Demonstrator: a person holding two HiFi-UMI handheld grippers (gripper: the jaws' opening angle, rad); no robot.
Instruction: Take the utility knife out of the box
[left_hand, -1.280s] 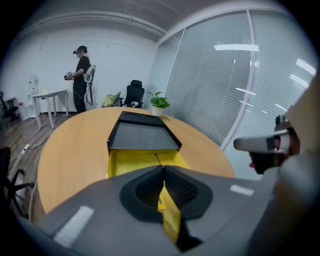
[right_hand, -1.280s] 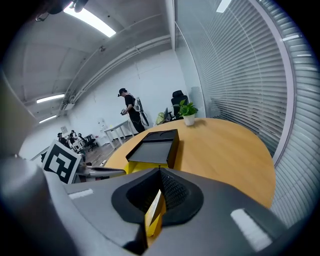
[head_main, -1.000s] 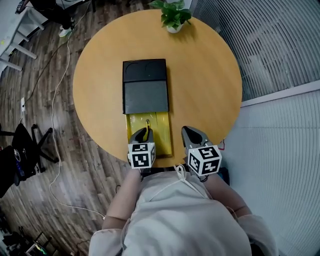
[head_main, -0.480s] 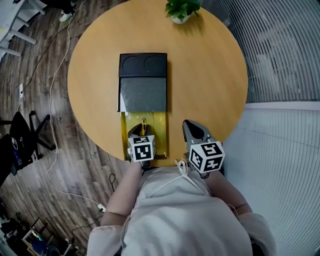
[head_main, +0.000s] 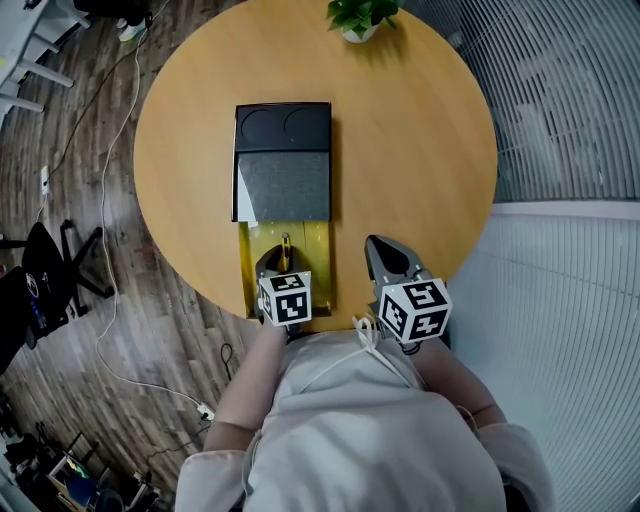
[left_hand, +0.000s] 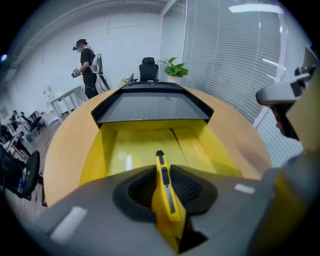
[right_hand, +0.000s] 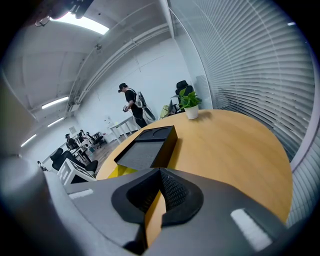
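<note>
A yellow utility knife (head_main: 286, 245) lies lengthwise in the pulled-out yellow tray (head_main: 248, 262) of a box whose black sleeve (head_main: 284, 170) sits further up the table. My left gripper (head_main: 283, 260) points steeply down into the tray. In the left gripper view the knife (left_hand: 165, 192) stands on edge between the ribbed pads (left_hand: 187, 187). The left gripper (left_hand: 161, 169) is closing on it, and both pads touch its sides. My right gripper (head_main: 386, 252) hovers over bare table to the tray's right. The right gripper (right_hand: 160, 174) has its tips together and holds nothing.
The round wooden table (head_main: 420, 150) carries a small potted plant (head_main: 362, 18) at its far edge. Window blinds (head_main: 570, 110) run along the right. Wood floor with cables (head_main: 105, 230) lies to the left. A person (left_hand: 88, 67) stands far off in the room.
My left gripper has sunk a little into the yellow tray around the knife. The right gripper has edged slightly over the table beside the tray.
</note>
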